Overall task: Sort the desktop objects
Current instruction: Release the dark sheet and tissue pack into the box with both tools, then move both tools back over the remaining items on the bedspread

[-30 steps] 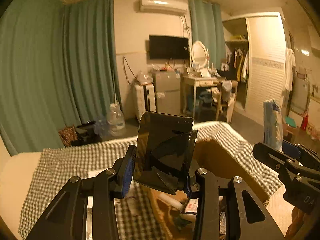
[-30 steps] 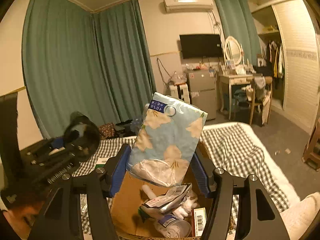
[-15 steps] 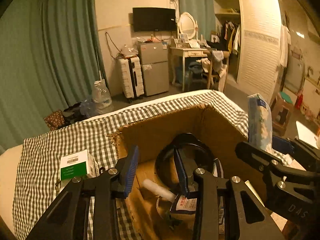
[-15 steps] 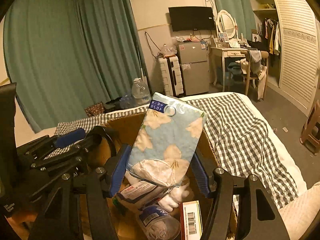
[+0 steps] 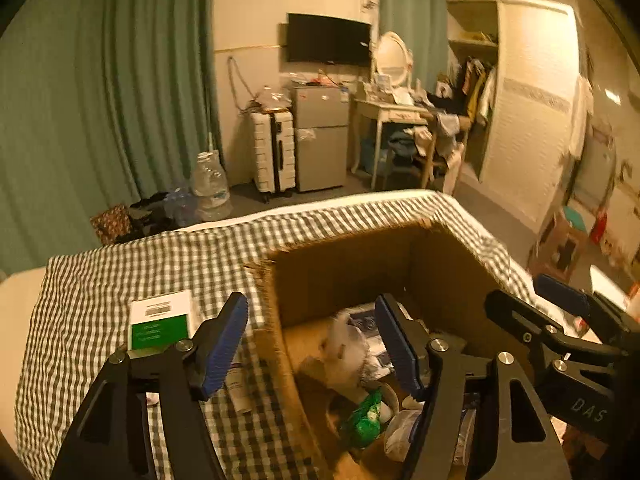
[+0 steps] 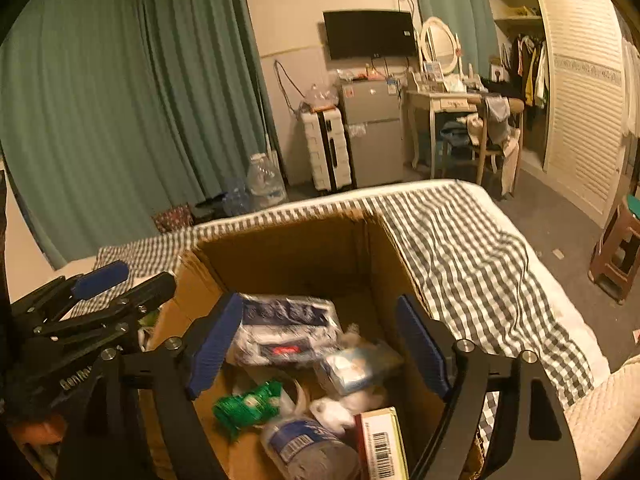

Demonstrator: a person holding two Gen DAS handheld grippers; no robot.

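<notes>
Both the left gripper (image 5: 312, 344) and right gripper (image 6: 320, 350) are held over the cardboard box (image 6: 296, 256), jaws just opened wide and empty, so that sorted items are dropped in below them.

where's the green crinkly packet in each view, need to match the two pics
Left wrist view: the green crinkly packet lies low in the cardboard box, bottom centre, just left of the right finger of the left hand-held gripper.
Right wrist view: it lies on the box floor, lower left of centre, below the left finger of the right hand-held gripper.
Shared landmark: the wall-mounted TV.
</notes>
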